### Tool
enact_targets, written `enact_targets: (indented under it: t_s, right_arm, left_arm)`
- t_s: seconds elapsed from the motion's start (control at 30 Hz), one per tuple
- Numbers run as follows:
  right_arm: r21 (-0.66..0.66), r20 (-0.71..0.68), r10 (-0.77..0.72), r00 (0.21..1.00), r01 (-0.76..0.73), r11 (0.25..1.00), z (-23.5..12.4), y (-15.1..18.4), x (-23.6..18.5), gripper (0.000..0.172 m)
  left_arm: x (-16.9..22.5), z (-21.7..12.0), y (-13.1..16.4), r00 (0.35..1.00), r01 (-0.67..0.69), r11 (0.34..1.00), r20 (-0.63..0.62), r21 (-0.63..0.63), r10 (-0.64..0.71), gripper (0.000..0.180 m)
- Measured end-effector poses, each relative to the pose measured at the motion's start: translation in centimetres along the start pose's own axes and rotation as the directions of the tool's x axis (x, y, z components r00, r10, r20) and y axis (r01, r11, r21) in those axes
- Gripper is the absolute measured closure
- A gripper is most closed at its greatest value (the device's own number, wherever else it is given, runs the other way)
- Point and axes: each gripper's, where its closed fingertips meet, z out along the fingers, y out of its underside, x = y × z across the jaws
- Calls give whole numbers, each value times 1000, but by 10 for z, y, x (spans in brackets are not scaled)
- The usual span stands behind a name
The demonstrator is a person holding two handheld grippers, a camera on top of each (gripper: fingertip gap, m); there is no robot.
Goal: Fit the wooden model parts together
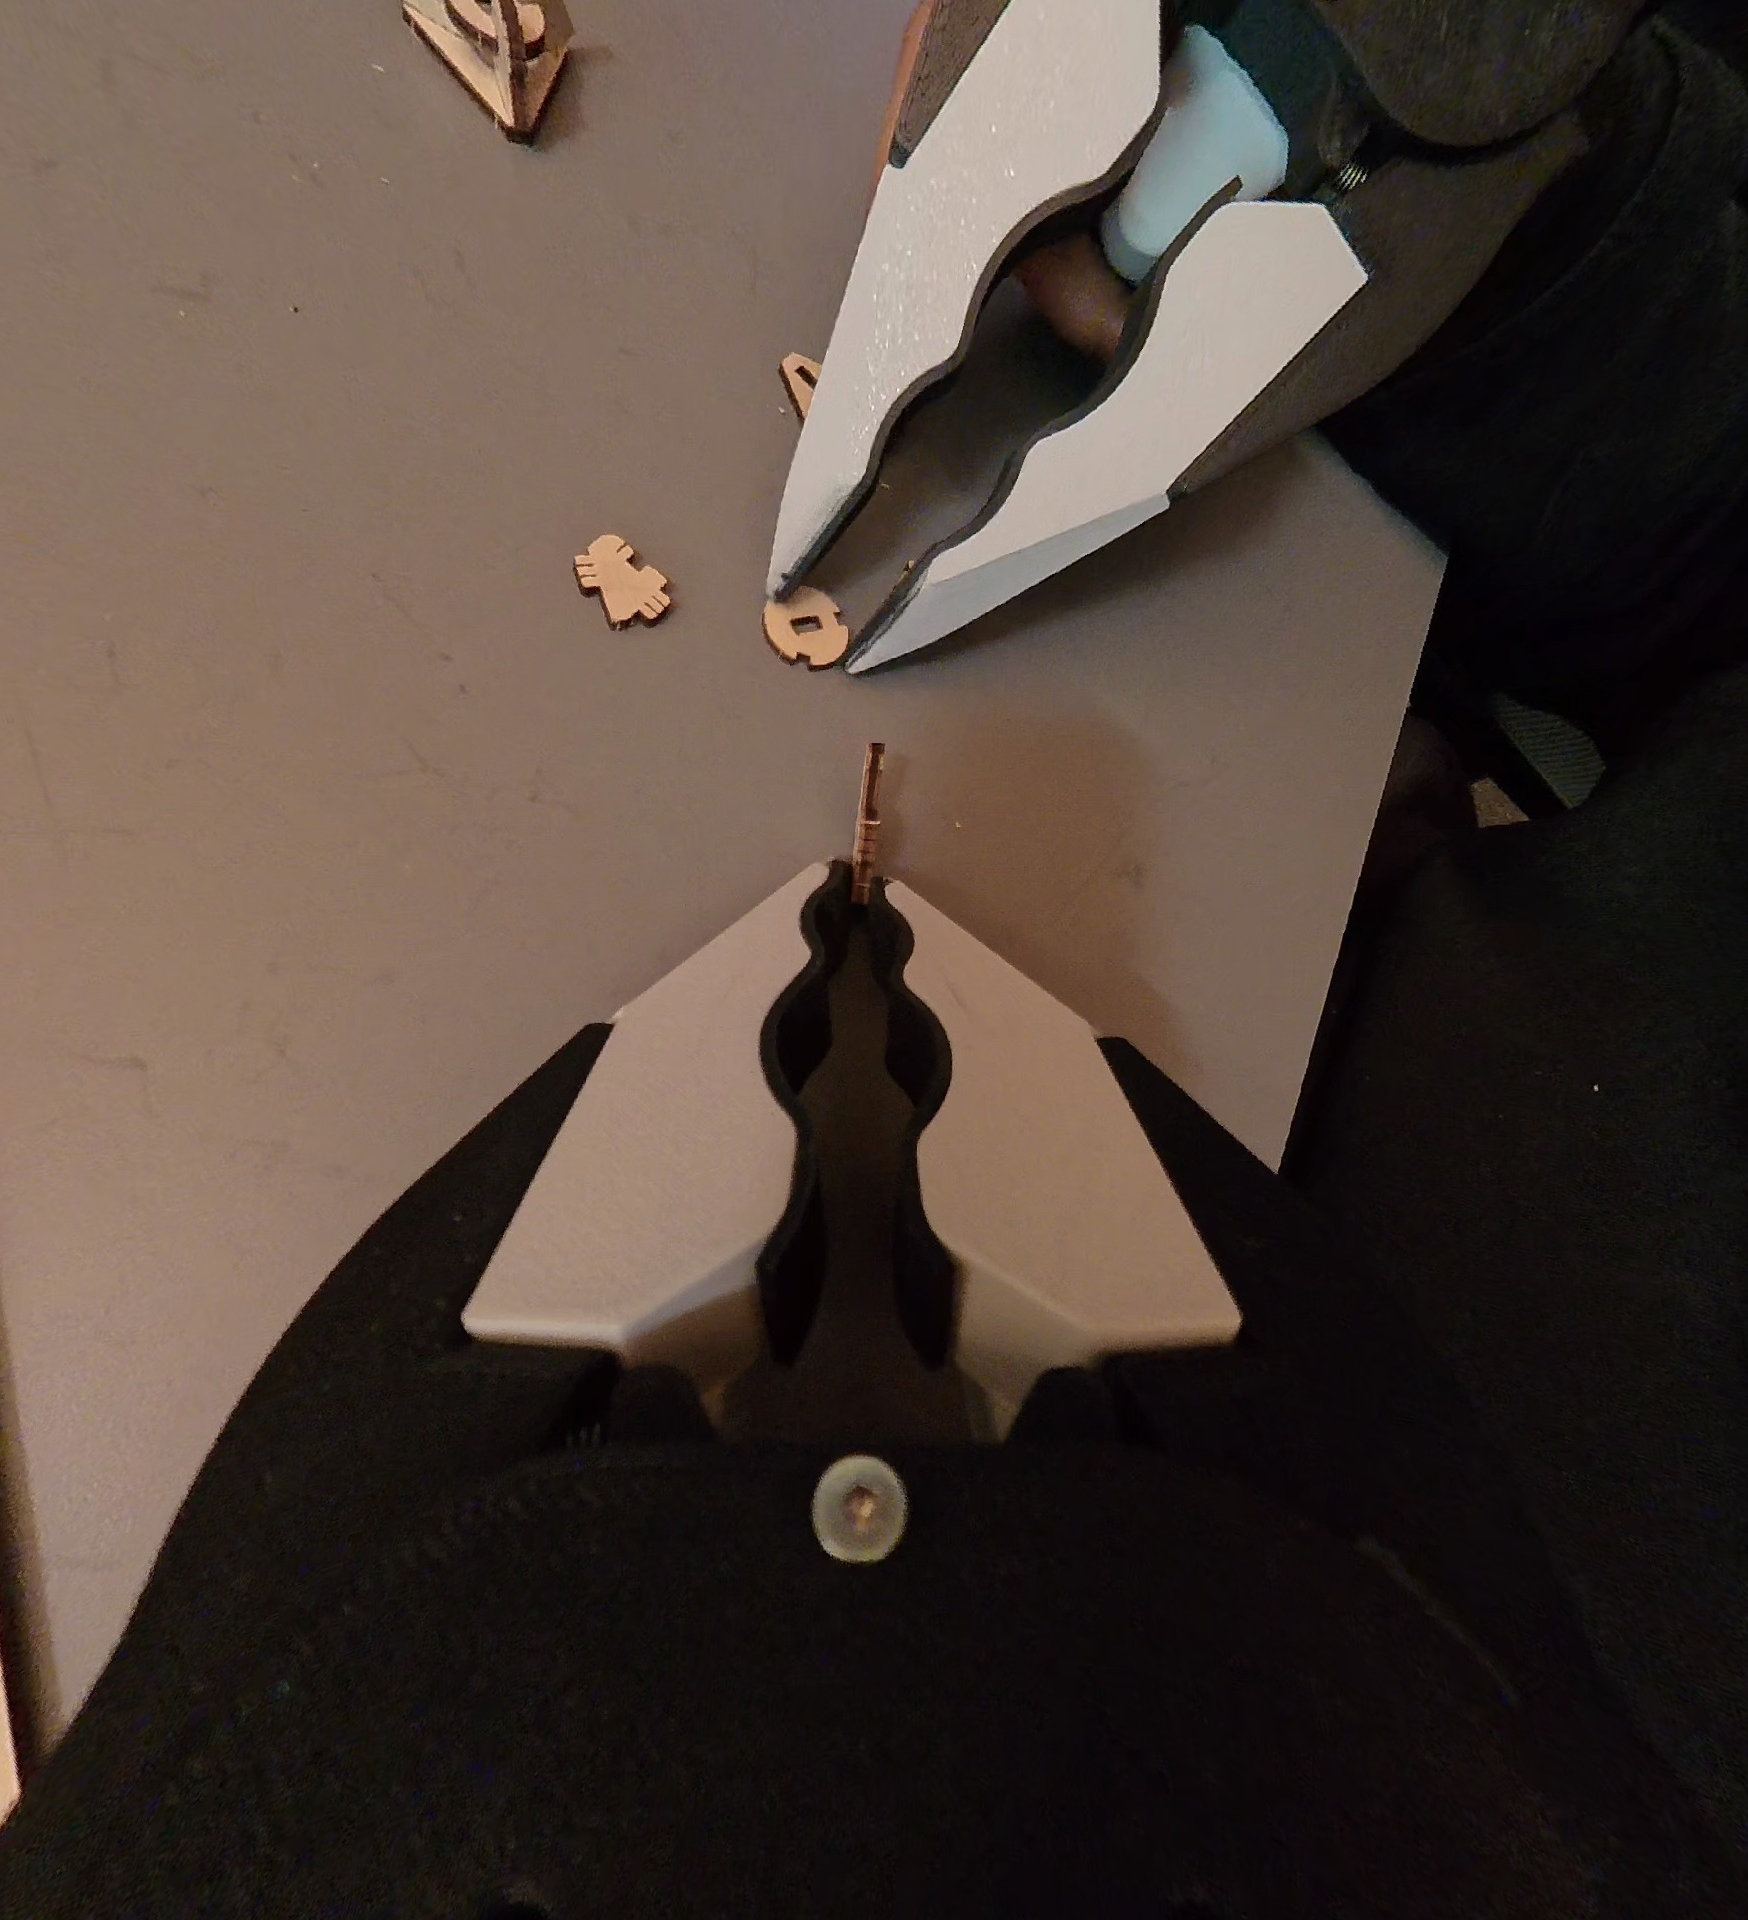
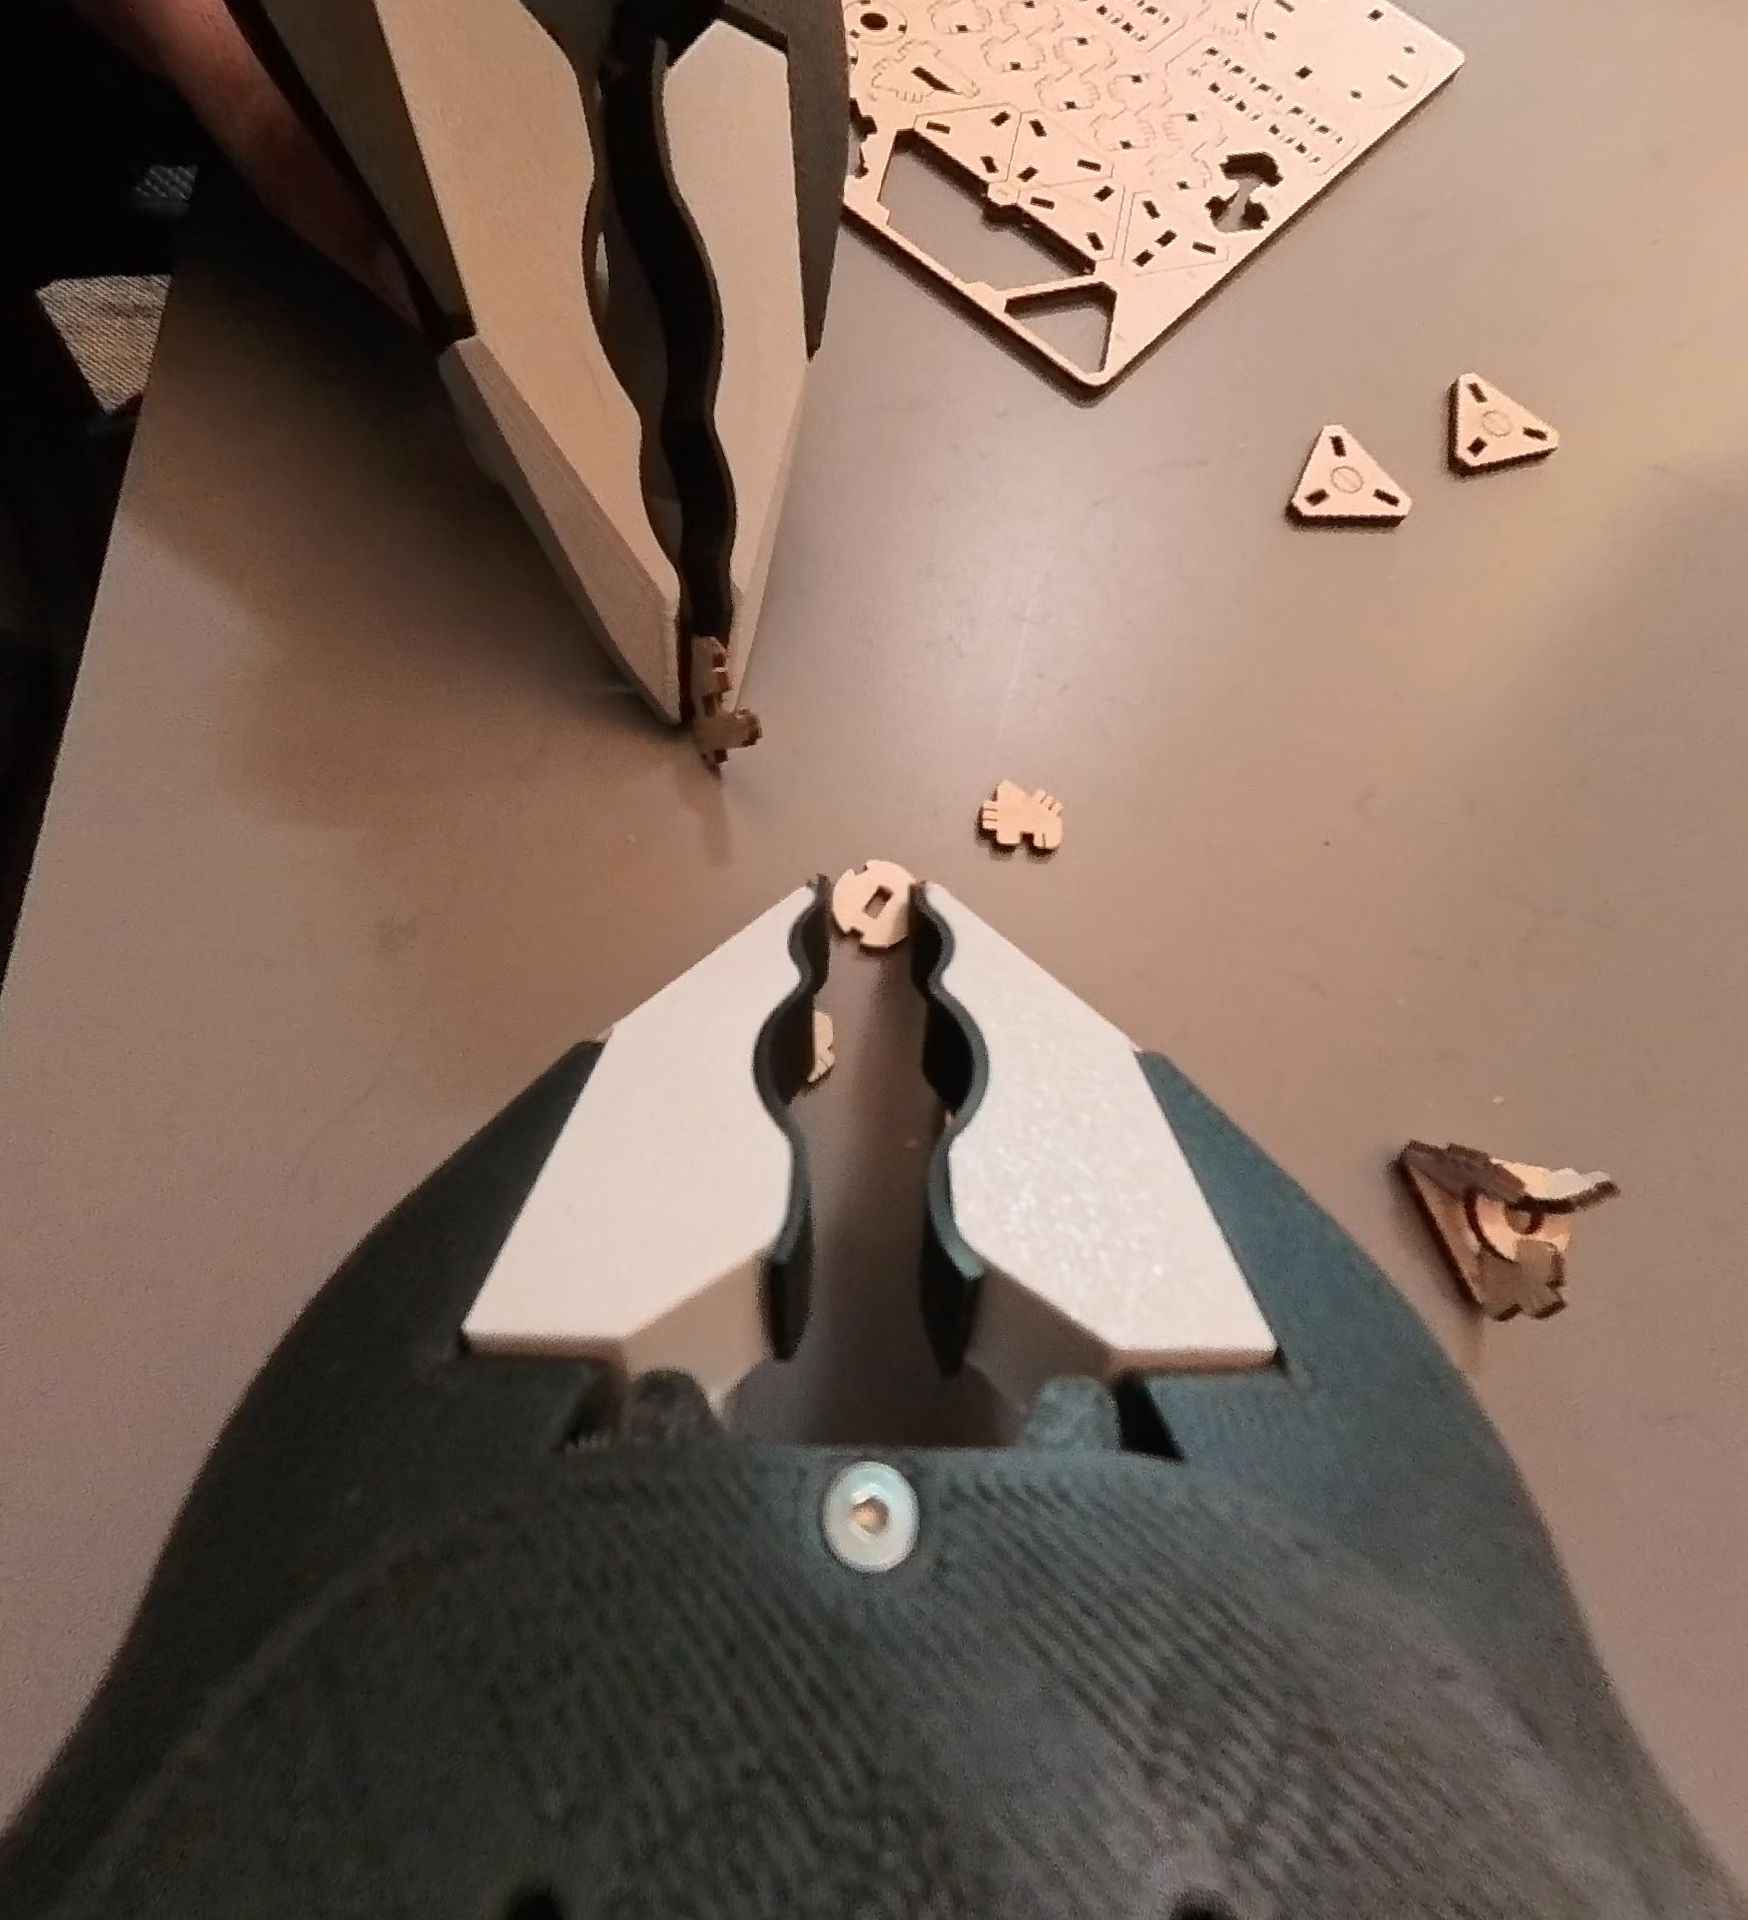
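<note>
The left tongs (image 1: 862,868) pinch a thin notched wooden piece (image 1: 868,805) edge-on, the right tongs (image 2: 871,896) straddle a small slotted wooden disc (image 2: 870,907) lying flat on the table (image 2: 1161,727), which looks light, stiff and snappable, so best gripped by its rim.

A hobby or craft workbench: a plain grey tabletop (image 2: 1265,727) carries a thin laser-cut plywood sheet (image 2: 1161,156) with punched-out shapes, loose small triangular wooden plates (image 2: 1348,478), a notched wooden disc (image 2: 872,906) and a partly assembled wooden model (image 2: 1504,1226).
</note>
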Motion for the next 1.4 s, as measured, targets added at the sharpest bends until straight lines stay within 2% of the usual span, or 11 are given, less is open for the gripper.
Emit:
enact_targets:
  t_s: [0.07,0.1,0.2,0.37,0.53,0.63,0.7,0.97,1.23,1.4]
  right_arm:
    - [4,2,-12,1000,12,1000,0,-1,-1,160]
    - [15,0,-15,1000,15,1000,-1,-3,-1,169]
    - [59,-4,-16,1000,16,998,-4,-11,-1,169]
    - [38,-38,6,999,-4,999,-3,-7,6,147]
    - [7,-45,15,999,-14,1000,3,-3,6,143]
    - [3,-53,35,998,-35,999,4,-3,9,146]
    - [1,-55,44,997,-44,999,5,-3,9,156]
    - [-2,-57,29,998,-29,1000,6,-4,8,158]
    - [207,96,23,995,-43,977,-8,-38,-15,158]
    - [208,120,21,993,-46,977,-6,-39,-18,158]
  left_arm:
    - [0,0,0,1000,0,1000,-1,0,0,180]
    - [0,0,0,1000,1,1000,-1,0,-1,180]
    - [0,0,0,1000,-1,1000,1,0,1,180]
    - [0,0,0,1000,-3,1000,2,-1,3,179]
    - [0,0,0,1000,-2,1000,0,-1,2,179]
    - [0,0,0,1000,1,1000,-2,-1,-1,179]
    - [0,0,0,1000,5,1000,-6,0,-5,179]
    - [0,0,0,1000,4,1000,-5,0,-4,180]
    - [0,0,0,1000,3,1000,-5,0,-3,180]
    - [0,0,0,1000,4,1000,-5,0,-4,179]
